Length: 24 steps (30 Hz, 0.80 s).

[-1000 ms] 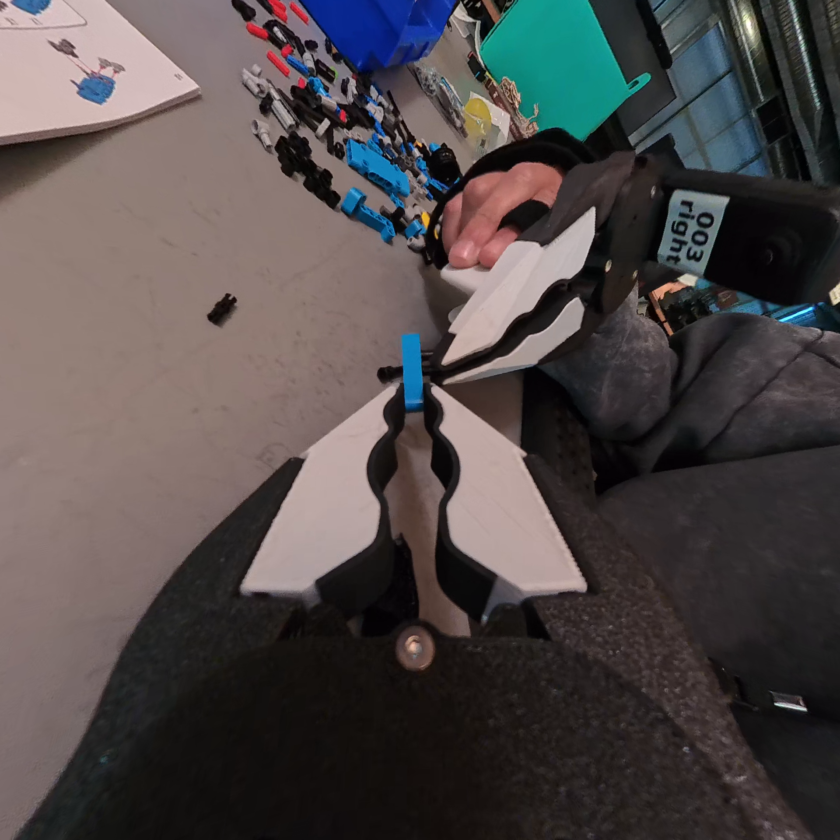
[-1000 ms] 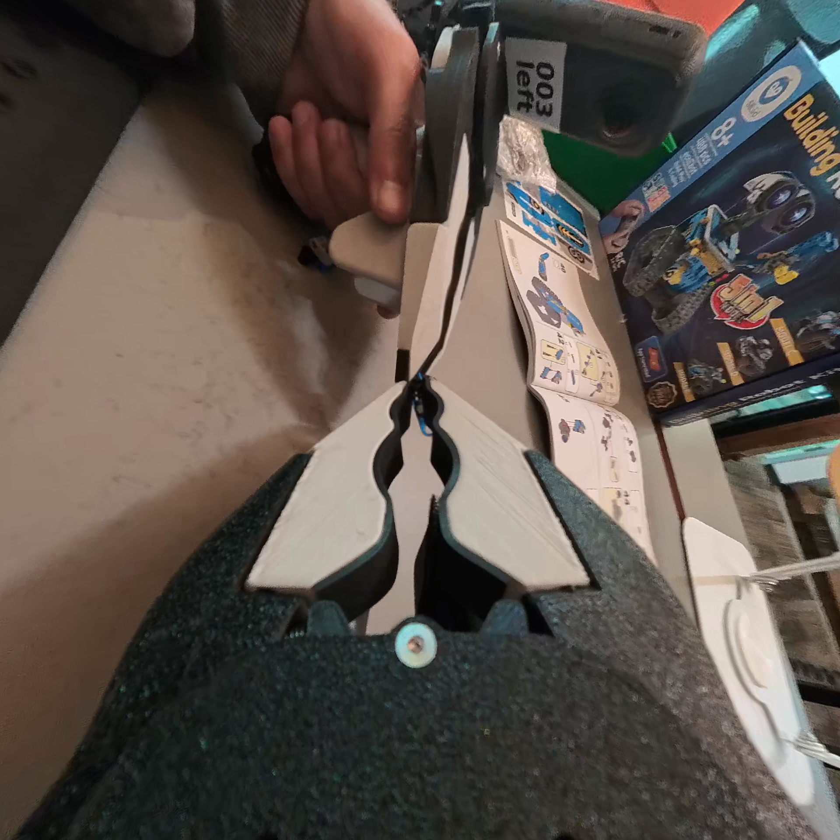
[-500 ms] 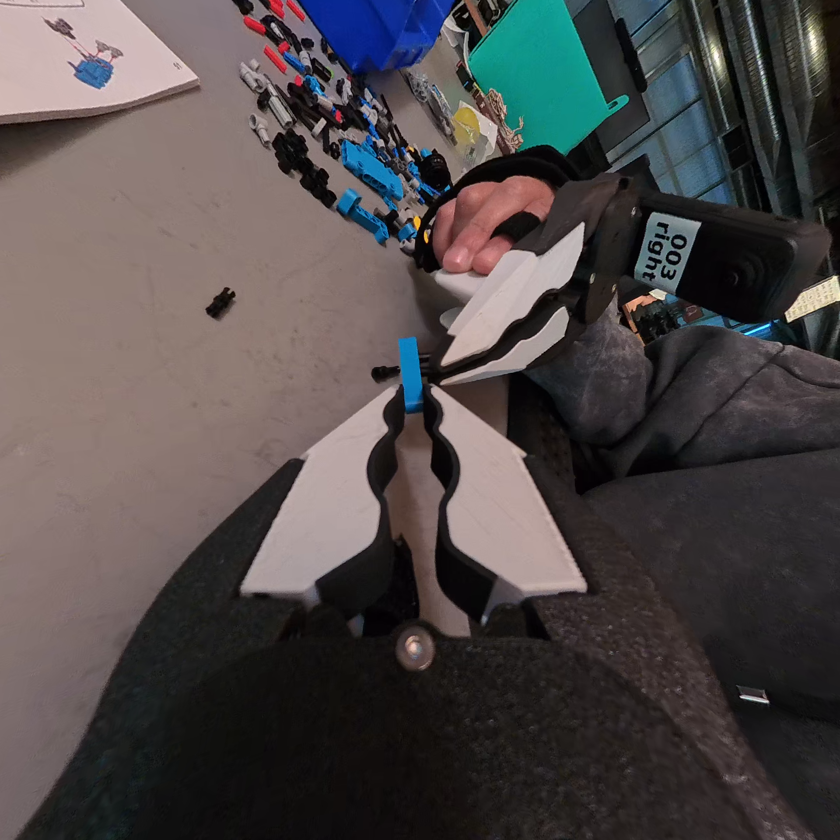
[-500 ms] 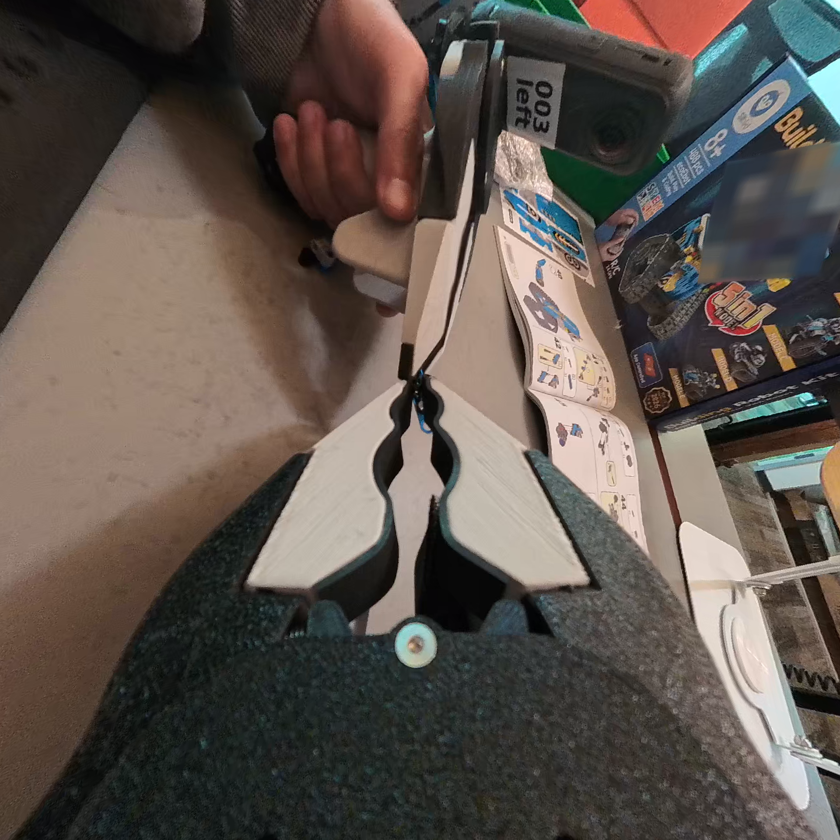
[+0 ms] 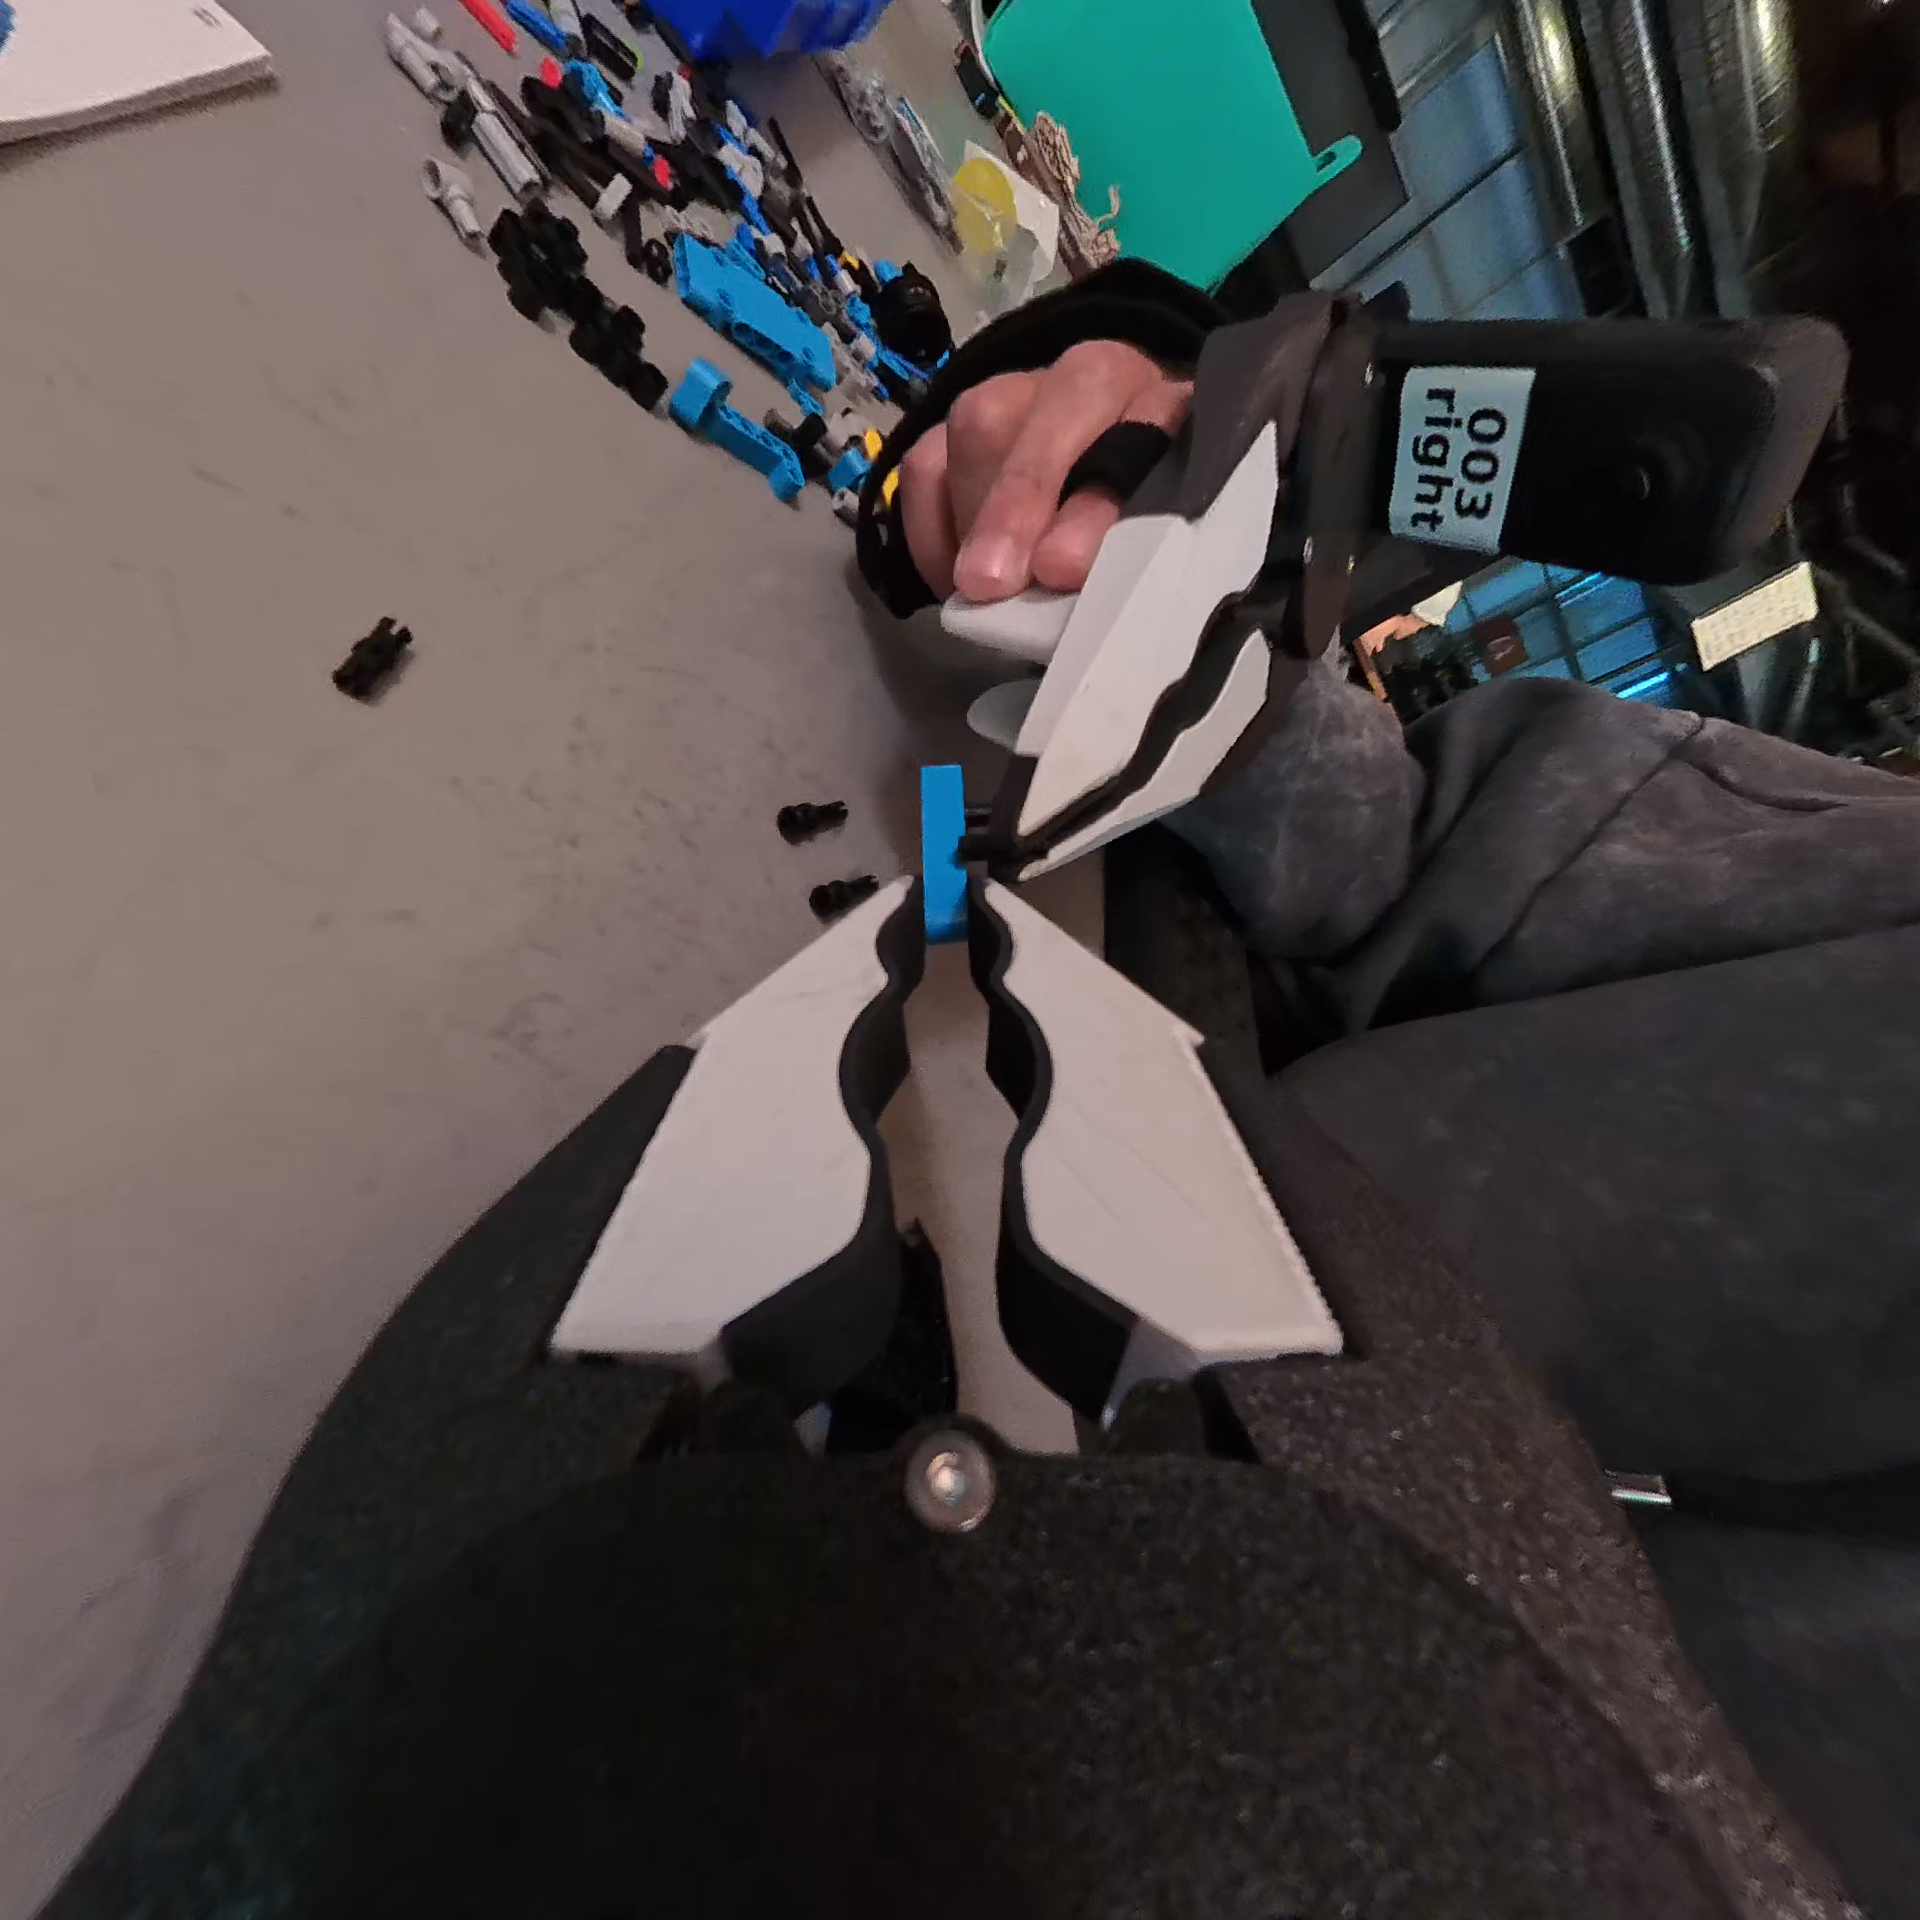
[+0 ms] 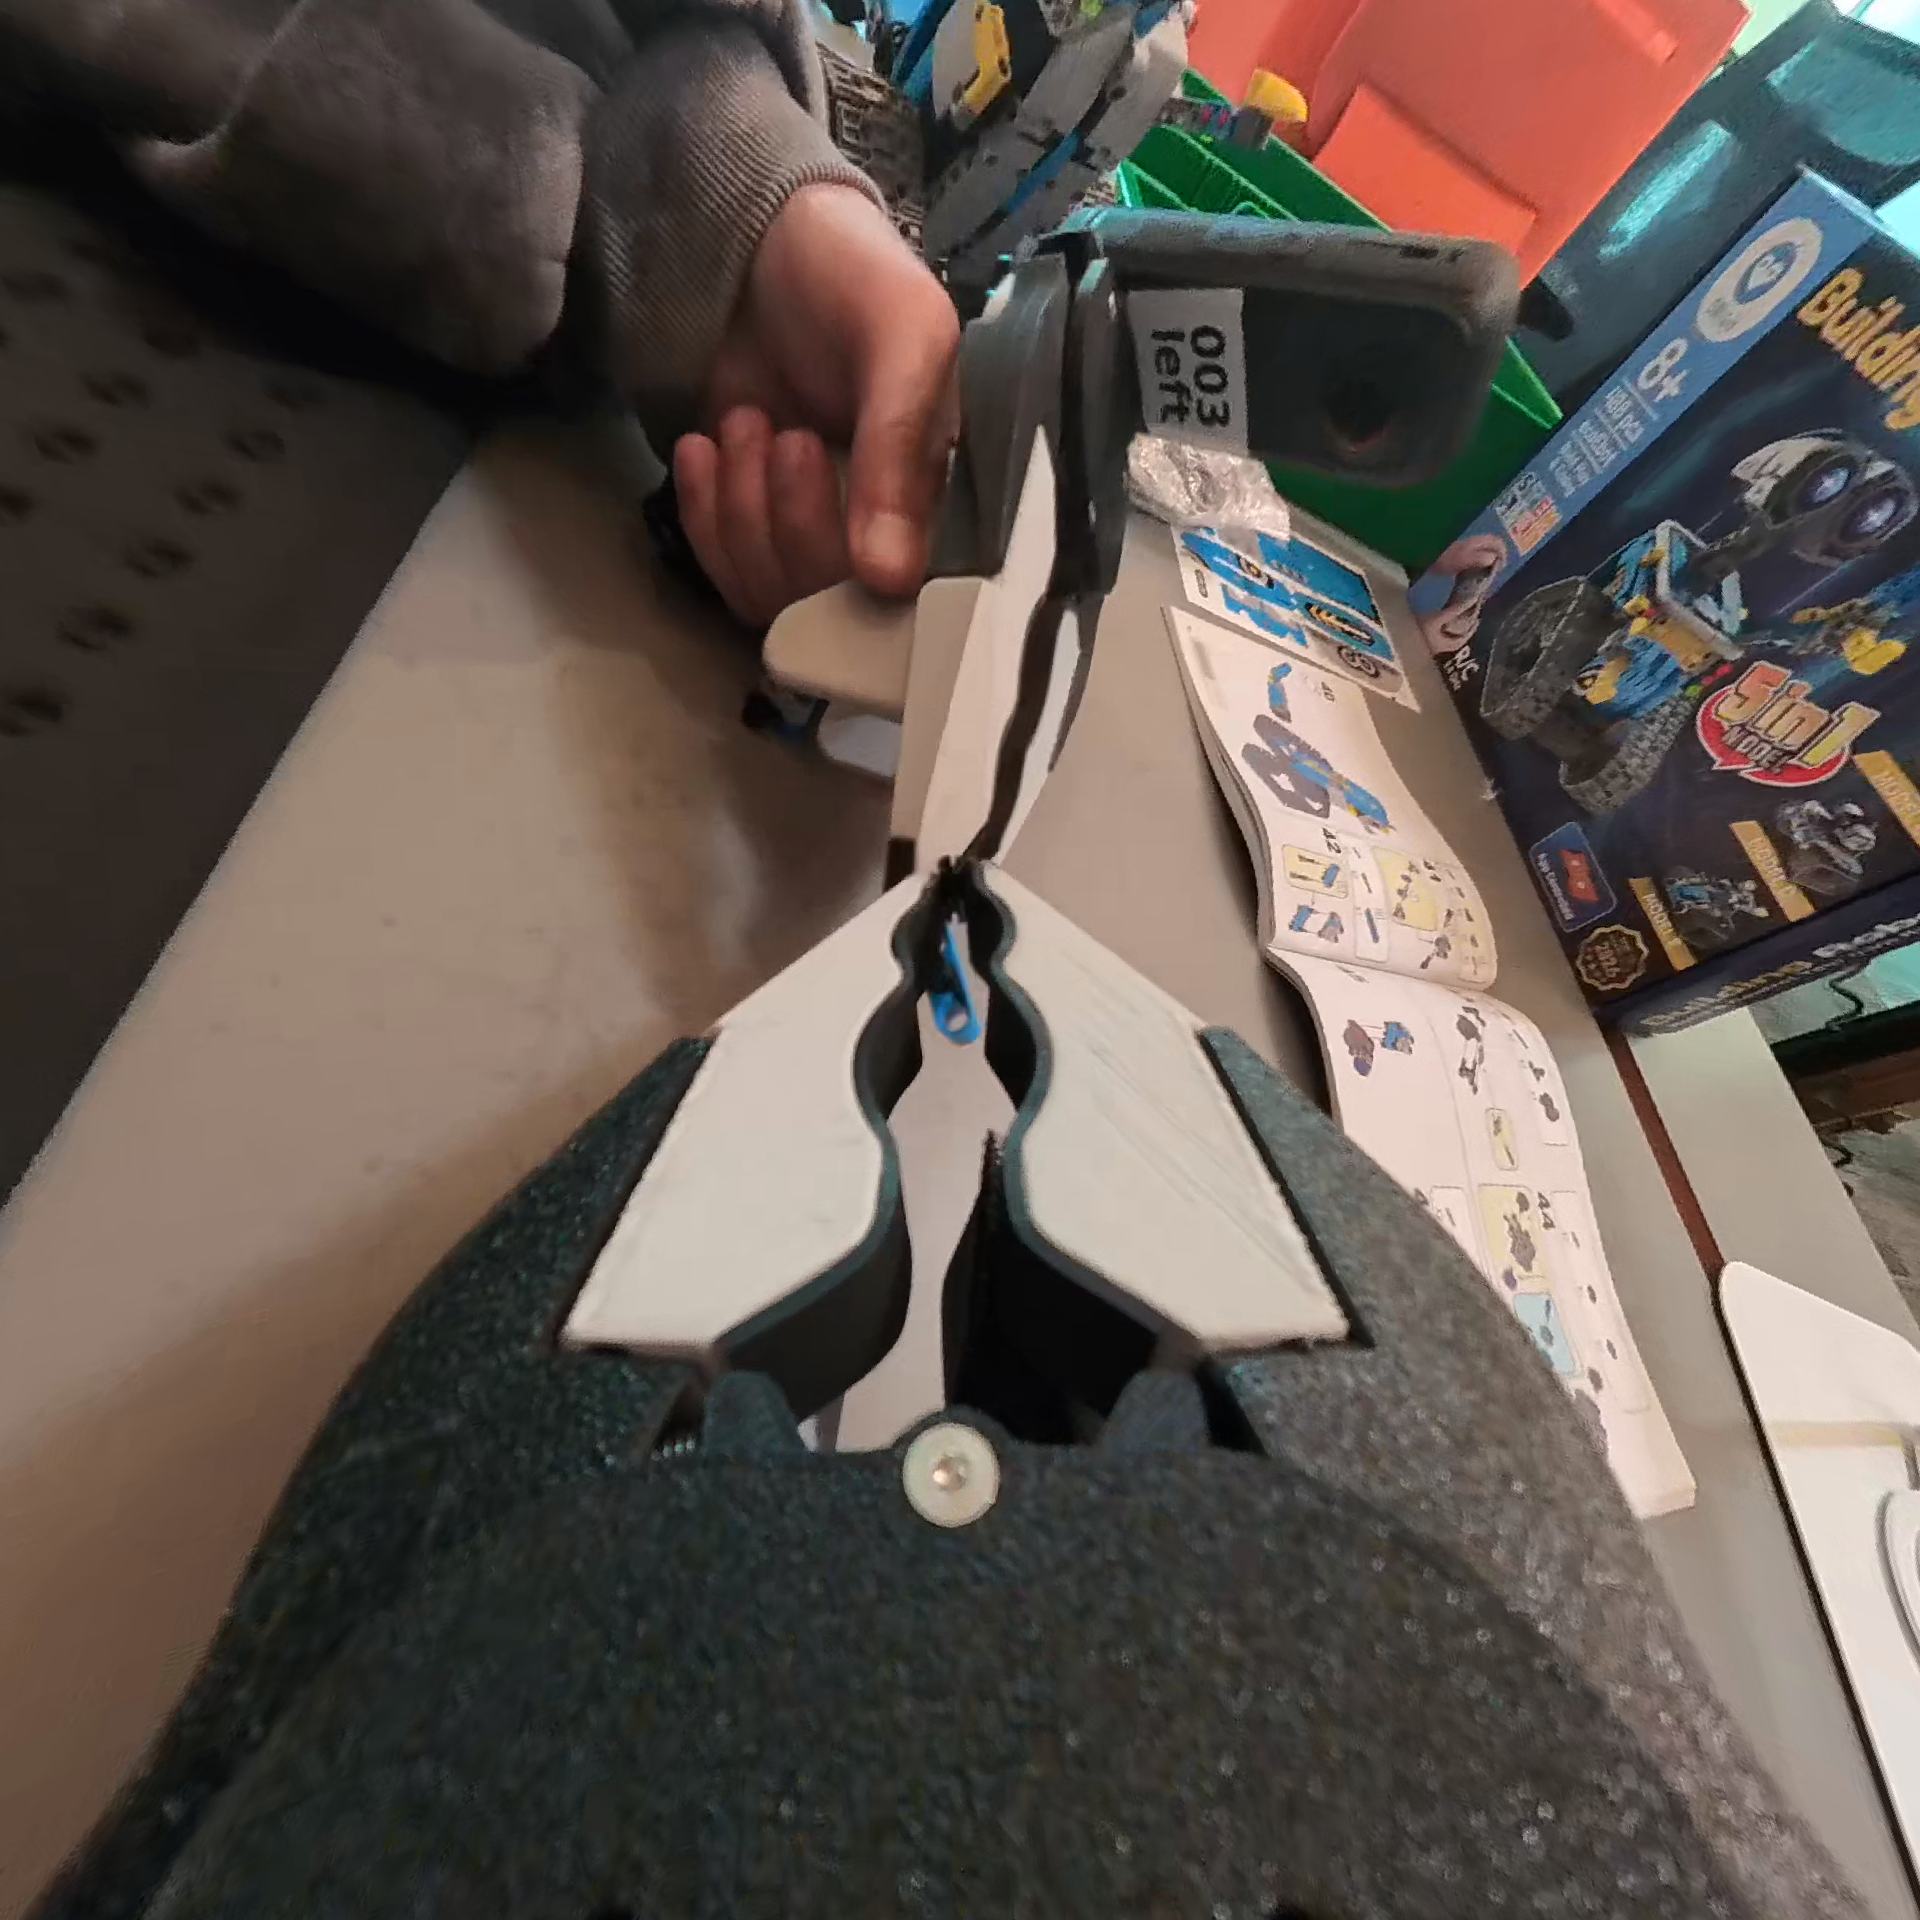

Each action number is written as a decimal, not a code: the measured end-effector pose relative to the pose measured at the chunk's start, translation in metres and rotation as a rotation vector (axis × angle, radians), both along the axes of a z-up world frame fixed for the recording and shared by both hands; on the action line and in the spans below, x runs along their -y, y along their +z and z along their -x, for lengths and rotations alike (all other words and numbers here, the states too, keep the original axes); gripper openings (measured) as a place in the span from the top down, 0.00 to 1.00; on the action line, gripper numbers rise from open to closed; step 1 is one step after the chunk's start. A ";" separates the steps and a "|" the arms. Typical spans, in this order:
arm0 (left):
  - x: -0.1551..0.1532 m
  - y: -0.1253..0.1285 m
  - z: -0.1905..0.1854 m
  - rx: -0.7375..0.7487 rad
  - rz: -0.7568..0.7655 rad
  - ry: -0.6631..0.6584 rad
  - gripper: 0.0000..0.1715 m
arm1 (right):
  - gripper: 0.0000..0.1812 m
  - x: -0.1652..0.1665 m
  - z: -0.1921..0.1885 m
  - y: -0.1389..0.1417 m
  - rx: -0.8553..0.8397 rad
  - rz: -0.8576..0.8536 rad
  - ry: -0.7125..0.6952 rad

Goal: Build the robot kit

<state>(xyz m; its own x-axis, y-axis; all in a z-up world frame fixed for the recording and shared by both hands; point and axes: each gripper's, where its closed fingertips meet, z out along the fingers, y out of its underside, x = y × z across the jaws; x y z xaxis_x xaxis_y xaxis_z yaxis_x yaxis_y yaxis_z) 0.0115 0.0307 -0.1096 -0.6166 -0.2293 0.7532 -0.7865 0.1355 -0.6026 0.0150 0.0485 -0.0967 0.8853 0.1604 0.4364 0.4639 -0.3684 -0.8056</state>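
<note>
My left gripper (image 5: 943,906) is shut on a short blue beam (image 5: 943,857), held upright at the table's near edge. My right gripper (image 5: 985,847) comes in from the right, shut on a small black pin (image 5: 972,821) whose end touches the beam's side. In the right wrist view my right gripper (image 6: 951,875) meets the left gripper's fingertips (image 6: 1003,790) tip to tip. The blue beam (image 6: 954,1003) shows through the gap between my fingers. A hand holds each gripper.
Two black pins (image 5: 812,819) (image 5: 844,891) lie left of the beam, another (image 5: 372,657) farther left. A heap of loose parts (image 5: 665,239) lies beyond. An open instruction booklet (image 6: 1382,935), a kit box (image 6: 1714,675) and a green bin (image 6: 1351,499) are on the right. The tips of both grippers are at nearly the same place.
The grippers stay tip to tip at the beam. One black pin showed left of the beam before; two show there now, apart from it. The cameras have shifted a little.
</note>
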 end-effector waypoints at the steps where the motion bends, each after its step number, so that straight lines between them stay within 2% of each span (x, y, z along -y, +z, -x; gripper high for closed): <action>1: 0.000 0.001 0.000 -0.004 0.007 0.000 0.96 | 0.98 0.000 0.000 -0.001 0.000 0.004 0.005; 6: 0.000 0.002 0.001 -0.009 0.018 -0.006 0.96 | 0.98 0.003 -0.002 -0.003 0.007 0.021 -0.006; 10: 0.000 0.000 -0.001 -0.004 0.005 0.004 0.96 | 0.98 0.004 0.003 0.007 -0.032 -0.022 0.012; 13: -0.001 0.000 -0.003 -0.014 0.004 0.014 0.96 | 0.98 0.003 0.007 -0.001 -0.025 0.008 0.028; 24: -0.004 0.007 -0.002 -0.035 0.062 0.007 0.96 | 0.98 0.004 0.004 0.001 0.019 0.008 0.020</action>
<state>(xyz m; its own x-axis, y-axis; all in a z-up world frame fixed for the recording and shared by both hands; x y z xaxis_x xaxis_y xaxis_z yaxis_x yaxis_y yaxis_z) 0.0132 0.0343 -0.1022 -0.5884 -0.1852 0.7871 -0.8078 0.0931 -0.5820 0.0112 0.0445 -0.0961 0.8734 0.1813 0.4520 0.4865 -0.3655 -0.7936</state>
